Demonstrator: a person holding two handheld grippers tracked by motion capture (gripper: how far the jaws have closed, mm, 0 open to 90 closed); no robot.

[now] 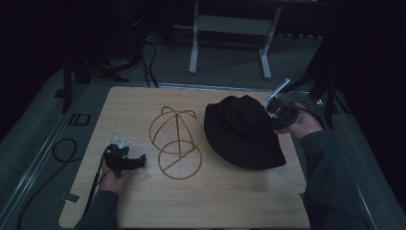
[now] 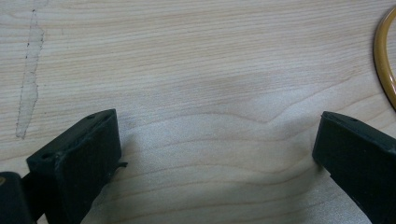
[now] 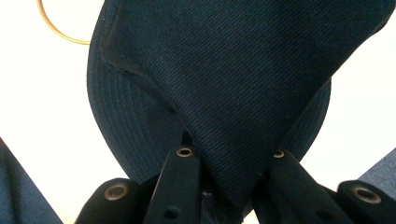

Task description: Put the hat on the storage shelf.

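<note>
Right hand-held gripper [image 1: 272, 111] is pinching the black hat's [image 1: 242, 132] crown near the tabletop's right edge, wire stand [image 1: 174, 141] just left, while the left hand-held gripper [image 1: 136, 162] sits wide open, empty.

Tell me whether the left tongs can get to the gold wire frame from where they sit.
Probably yes: the left tongs rest open on the table beside the wire frame, with bare wood between them.

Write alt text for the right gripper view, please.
The right tool has its two black jaws pinched on the crown fabric of a dark navy bucket hat. The hat's stitched brim hangs below over a pale table, and a bit of a yellow wire ring shows at upper left.
</note>
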